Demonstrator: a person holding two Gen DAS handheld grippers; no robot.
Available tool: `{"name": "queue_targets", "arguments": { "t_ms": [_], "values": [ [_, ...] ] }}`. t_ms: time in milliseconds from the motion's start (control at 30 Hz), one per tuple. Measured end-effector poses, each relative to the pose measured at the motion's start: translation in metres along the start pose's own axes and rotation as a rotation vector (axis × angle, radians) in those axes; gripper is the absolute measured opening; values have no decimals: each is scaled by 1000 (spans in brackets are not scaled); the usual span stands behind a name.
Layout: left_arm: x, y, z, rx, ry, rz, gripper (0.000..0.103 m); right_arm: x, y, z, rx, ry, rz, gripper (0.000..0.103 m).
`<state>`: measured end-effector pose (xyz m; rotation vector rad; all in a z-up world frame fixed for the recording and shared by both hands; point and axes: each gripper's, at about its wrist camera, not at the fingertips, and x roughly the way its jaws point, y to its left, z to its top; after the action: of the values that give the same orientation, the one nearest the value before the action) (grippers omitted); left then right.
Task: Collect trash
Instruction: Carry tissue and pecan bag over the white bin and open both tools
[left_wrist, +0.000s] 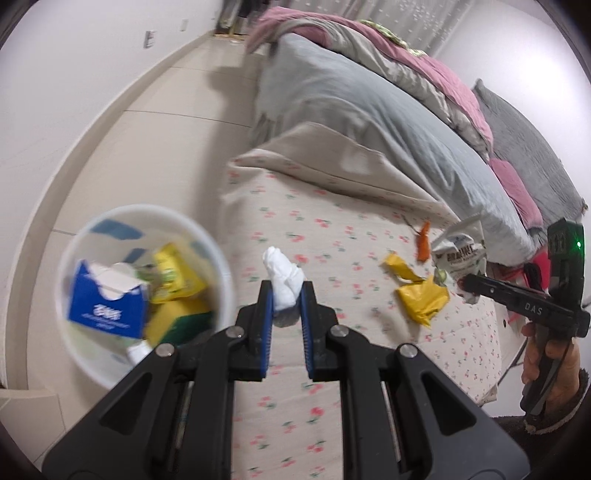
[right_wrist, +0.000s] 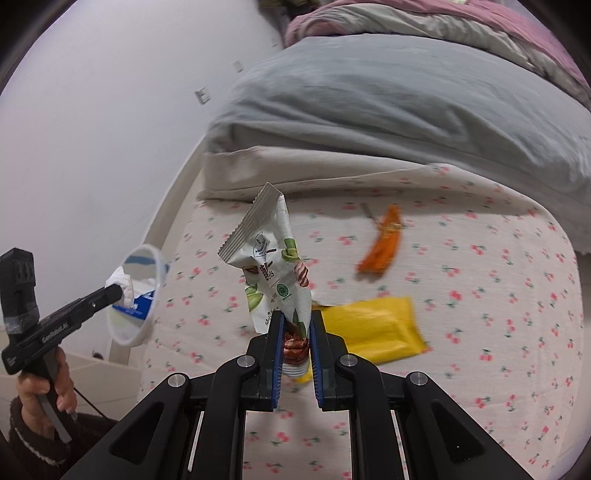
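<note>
Left gripper (left_wrist: 287, 295): its blue-padded fingers (left_wrist: 268, 314) pinch a wad of white tissue (left_wrist: 282, 275); the wad's lower end sinks between the pads and is hidden there.
Right gripper (right_wrist: 296, 325): clamped on a white snack wrapper (right_wrist: 275, 266) that stands up crumpled from the jaws; the print on it is too creased to read in full, and its bottom edge is lost between the pads.
Trash bin (left_wrist: 92, 240): a white round bin on the floor just beside the bed, blurred; its near rim is cut off behind the left gripper's frame.
In the bin: a blue tissue box (left_wrist: 107, 306) and yellow packets (left_wrist: 177, 280), smeared by blur; what lies under them I cannot make out.
Still on the bed: a yellow wrapper (right_wrist: 380, 328), partly hidden behind the right gripper's fingers, and a small orange wrapper (right_wrist: 384, 240) farther off, both blurred.
Bed (right_wrist: 480, 277): cherry-print sheet, with a grey duvet (right_wrist: 369, 110) bunched behind; pink bedding beyond runs out of the picture.
Person: a hand (right_wrist: 44, 391) in a dark fleecy sleeve grips the left tool's handle at the edge of the right view; the other hand (left_wrist: 546, 369) shows at the edge of the left view, mostly cut off.
Small yellow scrap (left_wrist: 399, 267): near the larger yellow wrapper; what it is I cannot tell.
</note>
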<state>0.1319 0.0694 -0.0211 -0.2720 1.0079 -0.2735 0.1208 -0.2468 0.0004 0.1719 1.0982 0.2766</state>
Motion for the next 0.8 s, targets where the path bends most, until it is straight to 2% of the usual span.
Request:
{"name": "queue_targets", "arguments": {
  "t_ms": [300, 700, 733, 800],
  "values": [
    [-15, 59, -7, -94, -8, 50, 16, 26, 55, 3, -88, 47, 50, 14],
    [-19, 107, -15, -163, 21, 112, 16, 64, 125, 3, -194, 110, 100, 14],
    [-20, 109, -16, -164, 22, 119, 17, 67, 130, 2, -203, 116, 103, 15],
    [-20, 114, -18, -169, 31, 138, 27, 73, 140, 2, -219, 126, 108, 15]
  ]
}}
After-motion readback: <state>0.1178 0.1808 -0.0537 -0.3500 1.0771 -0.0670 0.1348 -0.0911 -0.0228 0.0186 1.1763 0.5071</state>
